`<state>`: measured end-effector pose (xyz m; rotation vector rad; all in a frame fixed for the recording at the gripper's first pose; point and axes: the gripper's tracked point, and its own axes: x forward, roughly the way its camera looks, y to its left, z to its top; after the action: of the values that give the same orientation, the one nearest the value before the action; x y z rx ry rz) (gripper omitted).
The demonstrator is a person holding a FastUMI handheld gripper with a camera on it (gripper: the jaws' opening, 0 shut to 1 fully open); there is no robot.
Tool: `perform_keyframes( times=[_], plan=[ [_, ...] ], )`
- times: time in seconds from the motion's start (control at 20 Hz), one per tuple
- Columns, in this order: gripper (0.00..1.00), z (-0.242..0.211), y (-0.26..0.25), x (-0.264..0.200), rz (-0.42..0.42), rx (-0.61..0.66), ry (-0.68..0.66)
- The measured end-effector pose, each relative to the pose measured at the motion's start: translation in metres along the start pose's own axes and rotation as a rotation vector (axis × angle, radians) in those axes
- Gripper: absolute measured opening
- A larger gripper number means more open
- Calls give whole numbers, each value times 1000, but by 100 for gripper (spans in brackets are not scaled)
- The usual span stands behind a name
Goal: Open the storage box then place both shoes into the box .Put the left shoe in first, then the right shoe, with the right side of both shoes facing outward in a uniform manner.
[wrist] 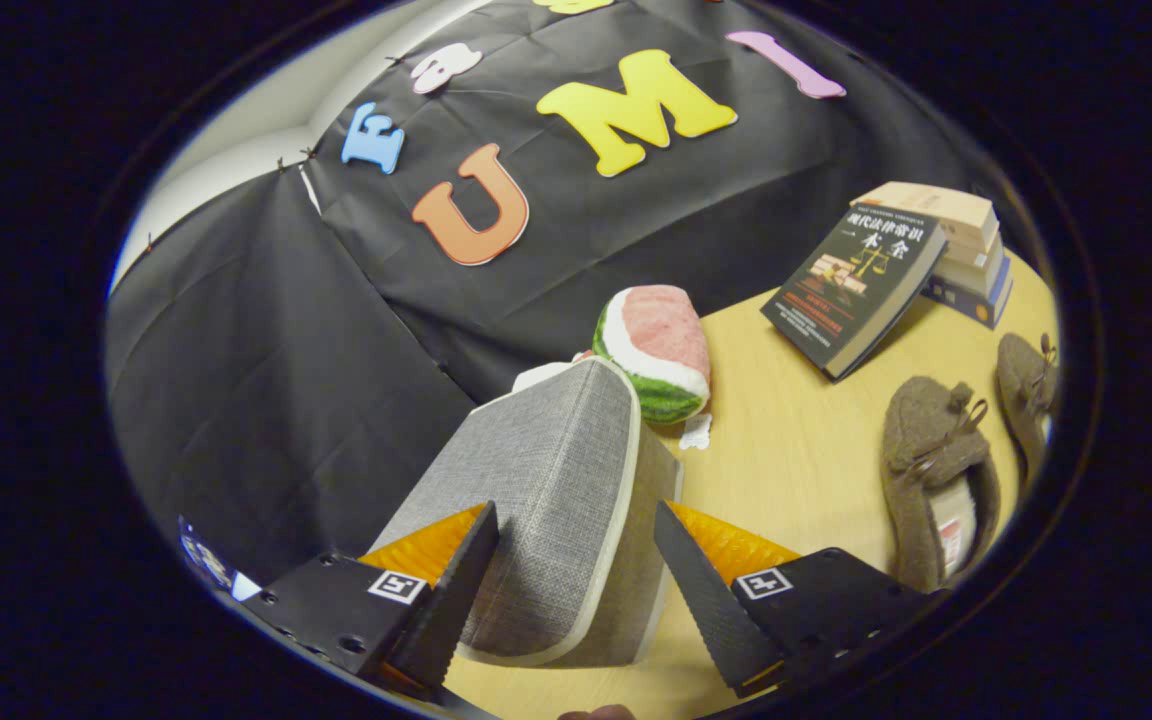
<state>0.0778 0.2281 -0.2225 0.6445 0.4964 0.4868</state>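
Fingers [576, 590] spread apart, straddling grey fabric storage box [546, 500] lid, apparently no contact yet. Box on desk [796, 450]: likely light, soft-walled; pinch lid's piped edge. Felt slippers [936, 470] lie well apart, pliable; grasp by heel rim.

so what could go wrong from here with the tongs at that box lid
1. The tongs straddle the grey fabric storage box lid with gaps on both sides, so closing off-centre might let it slip.
2. Swinging the lid back could knock the plush watermelon slice just behind the box.
3. The two brown felt shoes lie beside the box; confusing their order seems possible.
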Motion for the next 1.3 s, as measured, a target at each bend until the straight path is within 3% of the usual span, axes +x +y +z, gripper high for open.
perform_keyframes(
  times=[0.55,0.75,0.8,0.95,1.15,1.25,1.3],
  plan=[
    [96,-18,15,16,88,220,97],
    [86,-6,15,0,104,279,111],
    [78,-7,18,6,104,271,108],
    [76,2,19,-6,115,237,96],
    [64,30,21,-5,77,201,29],
    [17,42,17,-17,38,186,-1],
    [2,42,25,-16,60,186,15]
  ],
)
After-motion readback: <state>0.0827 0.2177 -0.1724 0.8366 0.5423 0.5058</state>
